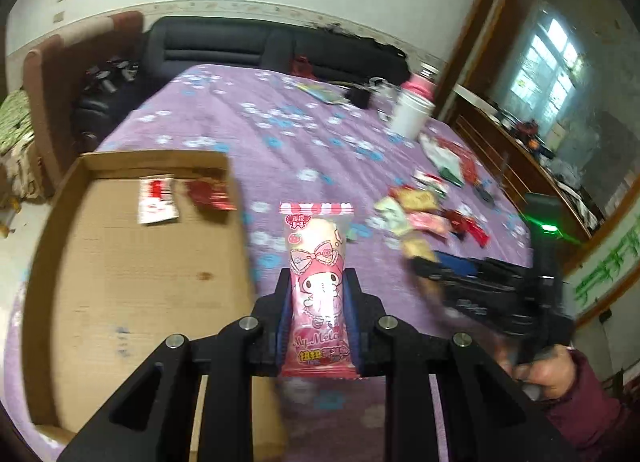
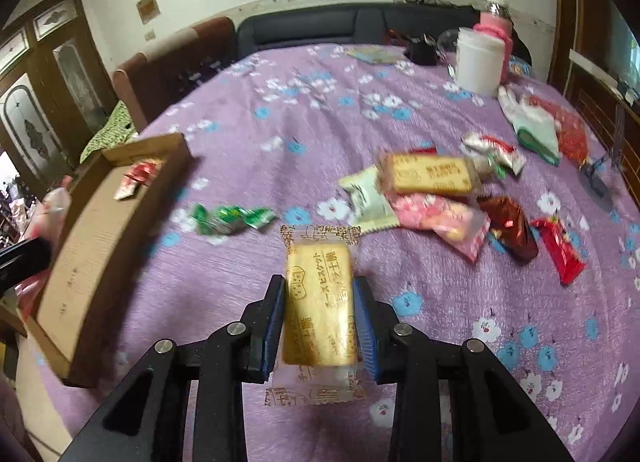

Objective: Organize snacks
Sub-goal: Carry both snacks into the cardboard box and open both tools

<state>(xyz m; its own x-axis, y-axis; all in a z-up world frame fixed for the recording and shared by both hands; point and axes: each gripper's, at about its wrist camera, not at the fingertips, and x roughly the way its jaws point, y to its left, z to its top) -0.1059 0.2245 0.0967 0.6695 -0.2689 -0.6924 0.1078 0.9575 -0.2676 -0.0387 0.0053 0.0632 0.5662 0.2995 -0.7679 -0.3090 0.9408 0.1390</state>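
While your left gripper [image 1: 318,314] clamps the pink My Melody snack packet [image 1: 318,282] just right of the cardboard box [image 1: 132,274], you already have two packets lying at its far end; your right gripper [image 2: 319,318] pinches the cheese biscuit packet [image 2: 320,302] above the purple floral bedspread [image 2: 480,322], well right of the box; the loose snack pile [image 2: 432,198] waits beyond. Both wrappers are slick, so either could slide out if tilted; bringing both grippers over the box together risks a collision.
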